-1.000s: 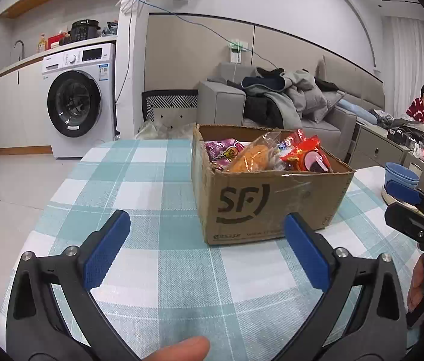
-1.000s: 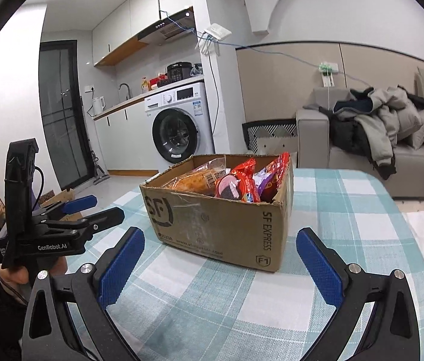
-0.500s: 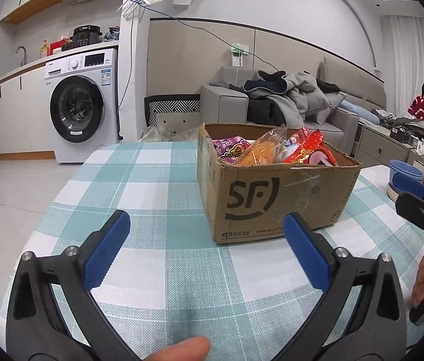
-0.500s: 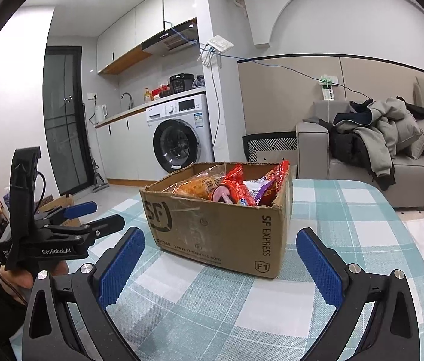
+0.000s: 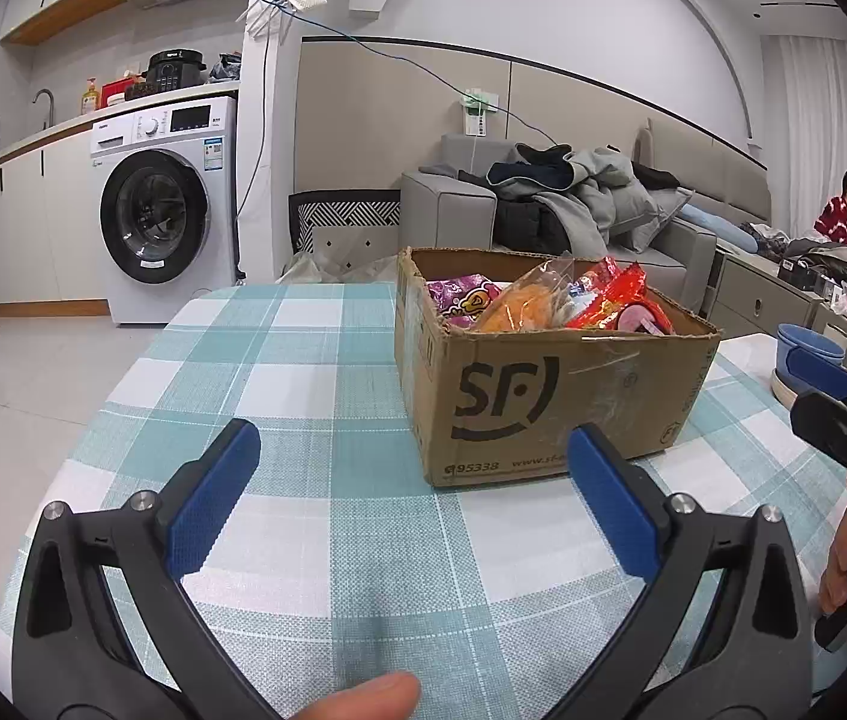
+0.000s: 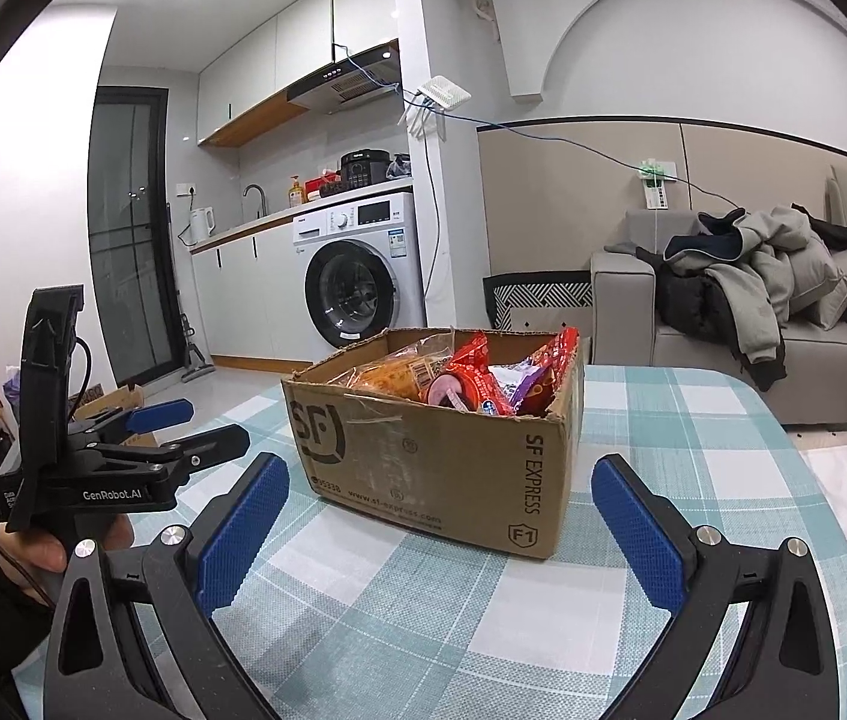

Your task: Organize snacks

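A brown SF cardboard box [image 5: 549,396] stands on the teal checked tablecloth [image 5: 303,372], holding several snack bags: an orange one [image 5: 522,306], a red one [image 5: 615,294] and a purple one [image 5: 459,297]. The box also shows in the right wrist view [image 6: 441,456]. My left gripper [image 5: 411,492] is open and empty, in front of the box's near left. My right gripper [image 6: 441,516] is open and empty, before the box's corner. Each gripper shows in the other's view: the right one [image 5: 837,414], the left one [image 6: 183,426].
A washing machine [image 5: 165,216] stands at the back left, and a grey sofa [image 5: 573,222] piled with clothes behind the table. A blue bowl stack [image 5: 807,354] sits at the right. A person [image 5: 846,210] sits far right. The table edge curves at the left.
Both grippers have dropped lower and tilted up, so the box sits lower in both views and its side shows more. Both stay open.
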Motion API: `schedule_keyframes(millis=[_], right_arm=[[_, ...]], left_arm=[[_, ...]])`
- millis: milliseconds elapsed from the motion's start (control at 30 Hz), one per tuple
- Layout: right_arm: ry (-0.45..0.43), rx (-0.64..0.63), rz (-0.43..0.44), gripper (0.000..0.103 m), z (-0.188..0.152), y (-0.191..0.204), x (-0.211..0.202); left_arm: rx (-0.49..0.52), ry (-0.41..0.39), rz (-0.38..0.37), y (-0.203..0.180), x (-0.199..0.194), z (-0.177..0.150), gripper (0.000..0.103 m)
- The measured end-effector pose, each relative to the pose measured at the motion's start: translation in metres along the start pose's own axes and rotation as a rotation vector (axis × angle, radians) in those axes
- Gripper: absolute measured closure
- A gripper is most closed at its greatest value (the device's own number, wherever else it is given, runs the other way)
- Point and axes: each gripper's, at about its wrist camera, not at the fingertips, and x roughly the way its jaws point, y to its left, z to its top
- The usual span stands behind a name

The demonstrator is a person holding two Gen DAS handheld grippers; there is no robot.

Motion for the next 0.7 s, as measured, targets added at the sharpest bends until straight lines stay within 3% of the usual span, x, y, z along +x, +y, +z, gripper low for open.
schedule_keyframes(millis=[700], right_arm=[[0.000,0.000,0.001,0.000,0.0003,-0.0003,-0.0001]], left_arm=[[-0.001,-0.001,0.001,0.0012,0.0008,-0.0008,0.001]])
